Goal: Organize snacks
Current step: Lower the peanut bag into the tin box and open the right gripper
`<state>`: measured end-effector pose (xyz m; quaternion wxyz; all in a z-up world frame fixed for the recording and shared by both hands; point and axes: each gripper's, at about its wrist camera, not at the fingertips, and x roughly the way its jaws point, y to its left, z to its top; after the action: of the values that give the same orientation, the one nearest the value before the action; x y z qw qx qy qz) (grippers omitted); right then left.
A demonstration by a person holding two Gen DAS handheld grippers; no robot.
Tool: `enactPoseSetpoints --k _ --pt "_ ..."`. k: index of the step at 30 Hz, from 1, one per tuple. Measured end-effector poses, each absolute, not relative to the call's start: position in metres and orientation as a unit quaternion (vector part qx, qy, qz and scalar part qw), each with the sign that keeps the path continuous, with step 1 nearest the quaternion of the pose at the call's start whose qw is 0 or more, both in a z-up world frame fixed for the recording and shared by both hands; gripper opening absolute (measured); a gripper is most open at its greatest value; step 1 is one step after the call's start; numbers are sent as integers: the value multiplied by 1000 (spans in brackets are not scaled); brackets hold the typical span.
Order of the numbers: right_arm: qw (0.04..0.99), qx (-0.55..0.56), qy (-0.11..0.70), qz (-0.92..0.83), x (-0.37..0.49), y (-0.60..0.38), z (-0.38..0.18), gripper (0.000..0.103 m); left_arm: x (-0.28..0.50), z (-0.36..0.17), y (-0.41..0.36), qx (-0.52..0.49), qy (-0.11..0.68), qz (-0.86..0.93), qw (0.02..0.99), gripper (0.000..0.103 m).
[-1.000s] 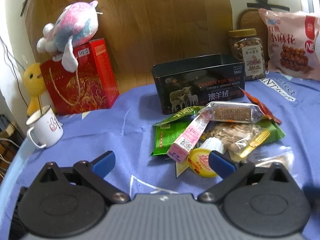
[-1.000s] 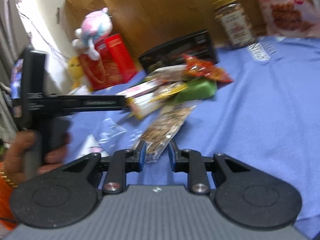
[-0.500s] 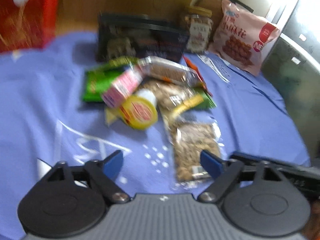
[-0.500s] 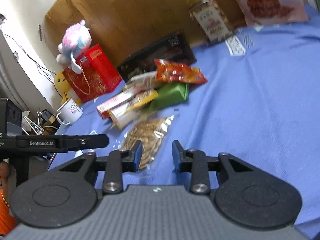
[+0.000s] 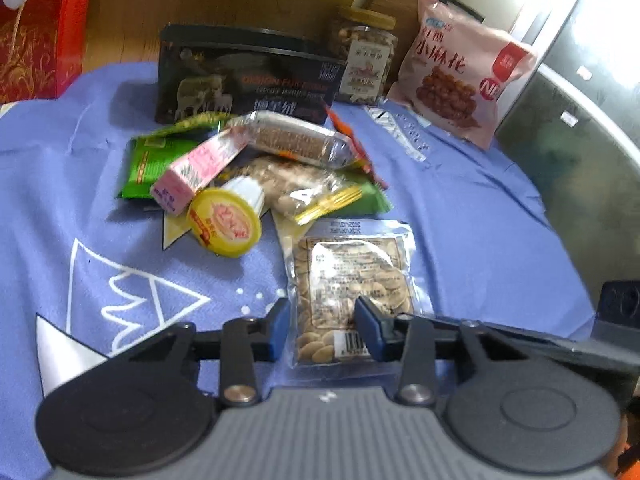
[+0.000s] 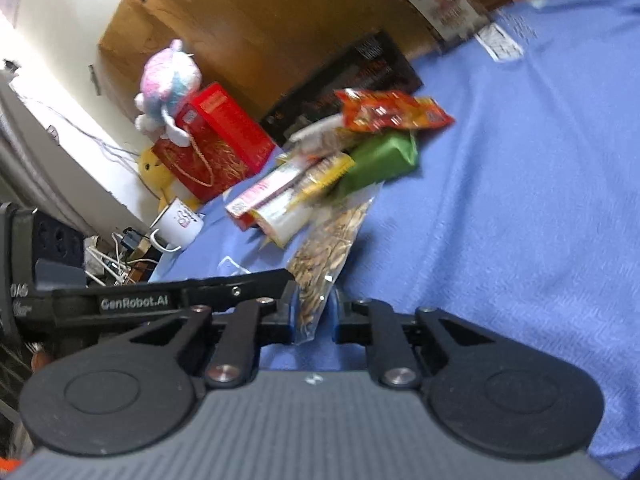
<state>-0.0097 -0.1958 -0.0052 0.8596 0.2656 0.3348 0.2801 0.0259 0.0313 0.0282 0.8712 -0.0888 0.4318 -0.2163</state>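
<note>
A clear packet of nuts (image 5: 352, 280) lies flat on the blue cloth, apart from a pile of snacks (image 5: 256, 168). My left gripper (image 5: 322, 330) straddles the packet's near end with its jaws partly closed, a finger at each side; I cannot tell whether they pinch it. In the right wrist view my right gripper (image 6: 314, 316) has its jaws a small gap apart around the near end of the same packet (image 6: 328, 248). Behind the pile stands an open black tin box (image 5: 244, 76).
A nut jar (image 5: 366, 64) and a pink snack bag (image 5: 460, 72) stand at the back right. A red gift box (image 6: 216, 140) with a plush toy (image 6: 168, 80) and a white mug (image 6: 180, 220) are at the left. The table drops off at the right edge (image 5: 560, 240).
My left gripper swung right from the pile to the nut packet, came down over its near end, and narrowed its jaws. My right gripper stayed at the packet's end and tilted.
</note>
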Motion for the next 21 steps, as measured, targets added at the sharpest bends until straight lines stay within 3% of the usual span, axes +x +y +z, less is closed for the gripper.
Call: enactPoseSetpoints --k 11,21 --pt "875 275 257 304 -5 -212 44 18 36 89 22 -92 354 -250 897 36" --pt "894 231 228 309 113 -184 73 18 153 121 34 -87 310 -189 928 37"
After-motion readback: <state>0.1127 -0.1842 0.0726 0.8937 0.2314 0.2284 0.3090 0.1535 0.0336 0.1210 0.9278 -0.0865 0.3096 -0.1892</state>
